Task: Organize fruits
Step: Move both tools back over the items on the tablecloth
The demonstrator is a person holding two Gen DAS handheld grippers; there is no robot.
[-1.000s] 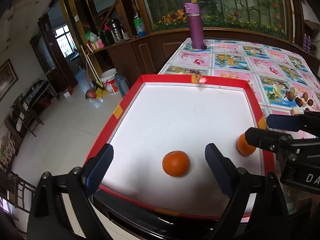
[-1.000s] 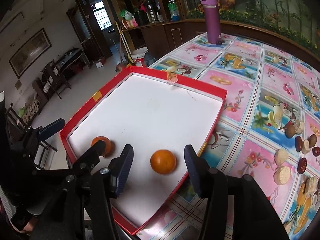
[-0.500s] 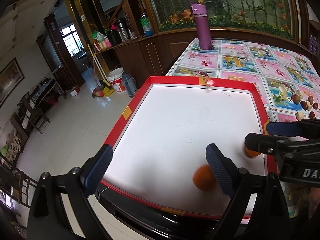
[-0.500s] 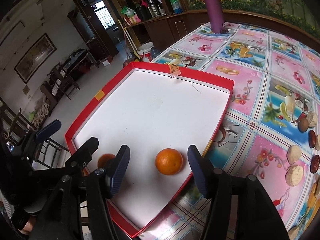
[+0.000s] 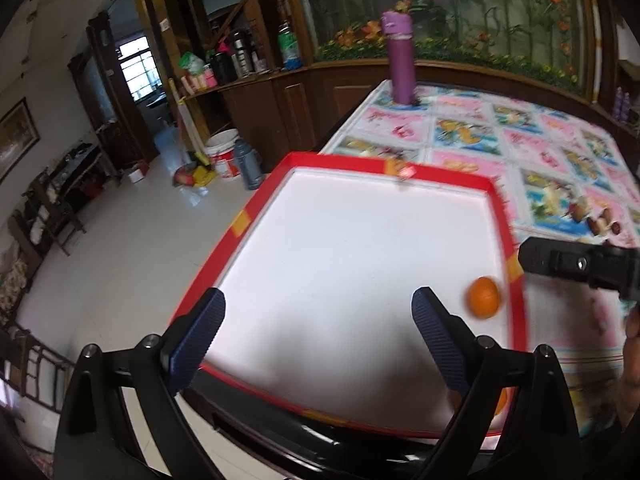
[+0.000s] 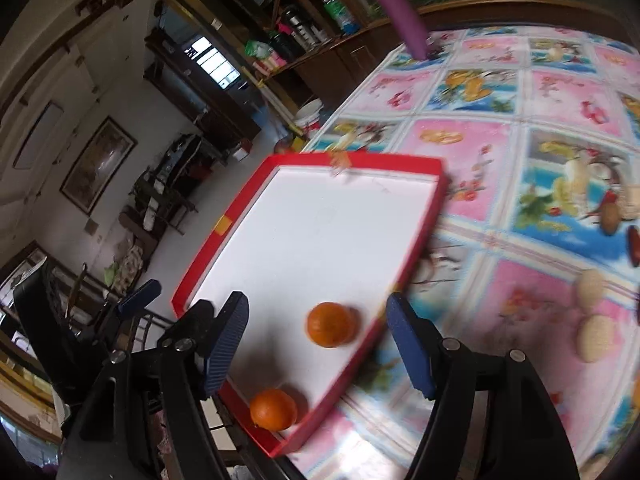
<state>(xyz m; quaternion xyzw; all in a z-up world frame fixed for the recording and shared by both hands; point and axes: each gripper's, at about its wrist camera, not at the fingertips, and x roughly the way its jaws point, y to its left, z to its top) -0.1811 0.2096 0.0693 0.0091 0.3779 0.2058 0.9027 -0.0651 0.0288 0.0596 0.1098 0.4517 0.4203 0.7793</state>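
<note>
Left hand-held gripper [image 5: 318,330] released, jaws wide, nothing between them, hovering over the near edge of the red-rimmed white tray [image 5: 256,208] on the table [image 5: 560,144]. Two oranges inside the tray: one orange [image 6: 331,324] near the right rim, second orange [image 6: 273,409] in the near right corner. Both round, no clear long axis; bright orange skin, slightly blurred, stem ends can't be told. Right hand-held gripper [image 6: 316,346] opening, straddling the tray's right rim, first orange between its fingers but not touched. Purple bottle [image 5: 398,62] upright at the table's far edge.
</note>
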